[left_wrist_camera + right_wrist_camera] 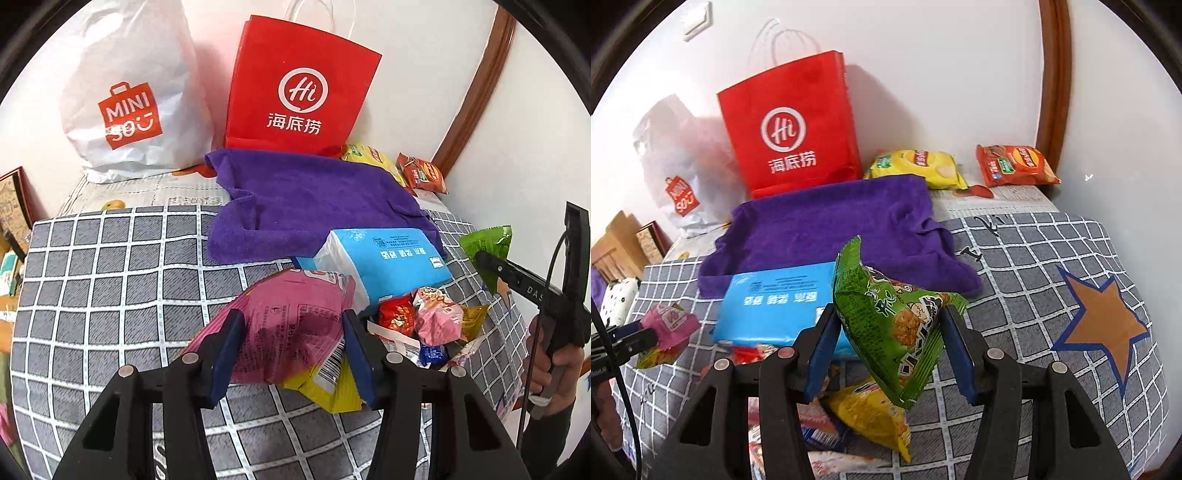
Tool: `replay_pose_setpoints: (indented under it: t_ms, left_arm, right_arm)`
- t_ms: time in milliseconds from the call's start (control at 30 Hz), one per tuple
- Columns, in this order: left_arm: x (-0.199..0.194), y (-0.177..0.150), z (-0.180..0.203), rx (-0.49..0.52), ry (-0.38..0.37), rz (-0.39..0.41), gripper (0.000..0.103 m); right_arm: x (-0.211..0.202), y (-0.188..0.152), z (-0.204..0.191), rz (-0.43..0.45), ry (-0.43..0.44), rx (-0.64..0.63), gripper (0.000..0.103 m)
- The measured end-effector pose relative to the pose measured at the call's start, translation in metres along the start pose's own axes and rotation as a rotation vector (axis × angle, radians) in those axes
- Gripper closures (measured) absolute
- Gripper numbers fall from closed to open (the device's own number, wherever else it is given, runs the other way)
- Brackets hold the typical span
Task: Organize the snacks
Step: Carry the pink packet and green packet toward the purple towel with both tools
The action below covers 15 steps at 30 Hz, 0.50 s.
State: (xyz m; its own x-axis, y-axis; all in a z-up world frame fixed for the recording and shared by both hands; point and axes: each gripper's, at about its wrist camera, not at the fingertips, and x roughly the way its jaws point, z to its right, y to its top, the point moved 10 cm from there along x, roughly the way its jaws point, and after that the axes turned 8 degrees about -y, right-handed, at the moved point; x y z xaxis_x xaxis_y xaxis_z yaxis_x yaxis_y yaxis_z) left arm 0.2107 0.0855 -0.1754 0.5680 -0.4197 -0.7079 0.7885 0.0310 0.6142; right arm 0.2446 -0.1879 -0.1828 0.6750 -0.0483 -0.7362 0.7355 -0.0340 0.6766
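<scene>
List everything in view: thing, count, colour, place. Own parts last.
Paper carrier bag: one, red, against the wall.
Plastic shopping bag: one, white, beside the red bag.
Fleece towel: one, purple, before the bags.
Crisp packets: two, yellow and orange-red, by the wall.
Tissue pack: one, blue, beside the towel.
Small wrapped snacks: a heap, mixed colours, on the checked cover.
Pink snack packet: one, in the left gripper.
Green snack packet: one, in the right gripper.

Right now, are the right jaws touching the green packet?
Touching. The right wrist view shows both blue pads of the right gripper pressed against the green packet, held off the bed.
</scene>
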Motion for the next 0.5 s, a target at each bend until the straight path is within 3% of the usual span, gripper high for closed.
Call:
replay_pose_setpoints:
  t_ms: [500]
  left_arm:
    - [-0.034, 0.018, 0.045, 0.002, 0.005, 0.059, 0.053]
  right_arm:
    - [-0.044, 0.002, -0.025, 0.046, 0.050, -0.104, 0.048]
